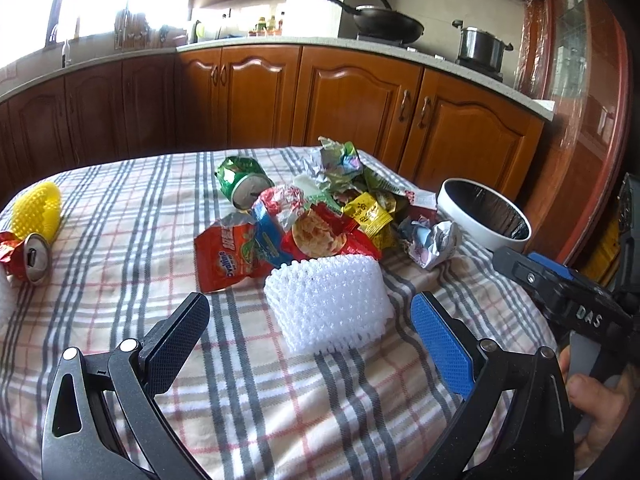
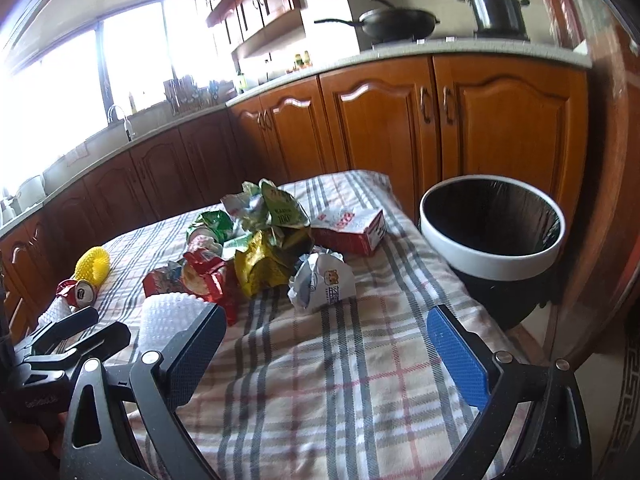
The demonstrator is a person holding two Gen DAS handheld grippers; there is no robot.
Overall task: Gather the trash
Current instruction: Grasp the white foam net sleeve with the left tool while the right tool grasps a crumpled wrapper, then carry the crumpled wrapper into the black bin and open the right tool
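A heap of snack wrappers [image 1: 320,220] lies in the middle of the checked tablecloth [image 1: 280,380], with a crushed green can [image 1: 242,178] behind it. A white foam net [image 1: 328,300] sits just ahead of my open left gripper [image 1: 310,320], between the finger lines but untouched. A crumpled white paper ball [image 2: 322,284] lies ahead of my open right gripper [image 2: 326,332]. The white-rimmed bin [image 2: 492,228] with a black liner stands off the table's right edge. A red box [image 2: 352,228] lies near the bin.
A yellow foam net [image 1: 38,210] and a crushed red can [image 1: 34,258] lie at the table's left end. Wooden cabinets [image 1: 352,100] and a counter with a wok [image 1: 384,20] and a pot [image 1: 480,46] run behind. A hand [image 1: 596,412] holds the right gripper's body.
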